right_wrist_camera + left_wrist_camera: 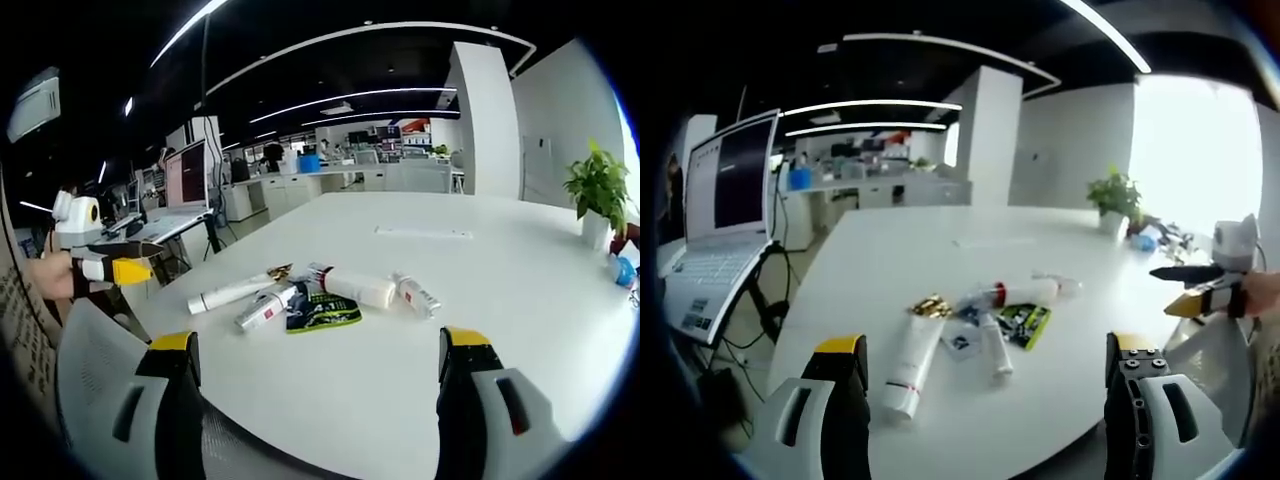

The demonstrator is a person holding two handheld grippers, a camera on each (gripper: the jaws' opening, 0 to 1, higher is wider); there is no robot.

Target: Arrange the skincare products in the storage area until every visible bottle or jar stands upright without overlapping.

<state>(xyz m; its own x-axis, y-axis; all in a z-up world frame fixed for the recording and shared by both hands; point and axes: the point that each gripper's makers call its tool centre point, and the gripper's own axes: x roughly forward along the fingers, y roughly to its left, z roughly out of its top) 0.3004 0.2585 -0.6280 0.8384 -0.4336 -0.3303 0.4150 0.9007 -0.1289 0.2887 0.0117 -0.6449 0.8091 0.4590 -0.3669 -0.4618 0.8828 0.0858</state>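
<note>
Several skincare items lie flat in a cluster on the white table (pixel 890 250). A long white tube with a gold cap (pixel 912 362) (pixel 235 292) is nearest the table edge. Beside it are a thin tube (pixel 995 345) (pixel 262 310), a green-black sachet (pixel 1025 325) (pixel 320 312), a white bottle with a red band (pixel 1015 293) (pixel 355 287) and a small bottle (pixel 1060 283) (pixel 415 296). My left gripper (pixel 987 350) (pixel 152 258) hovers open, short of the cluster. My right gripper (pixel 317 342) (pixel 1162 292) is open too, holding nothing.
An open laptop (pixel 725 200) stands on a stand left of the table. A potted plant (pixel 1115 200) (pixel 600 190) sits at the far edge, with a flat sheet (pixel 423 232) mid-table. A grey mesh chair back (pixel 100 370) (pixel 1225 370) is close to the near edge.
</note>
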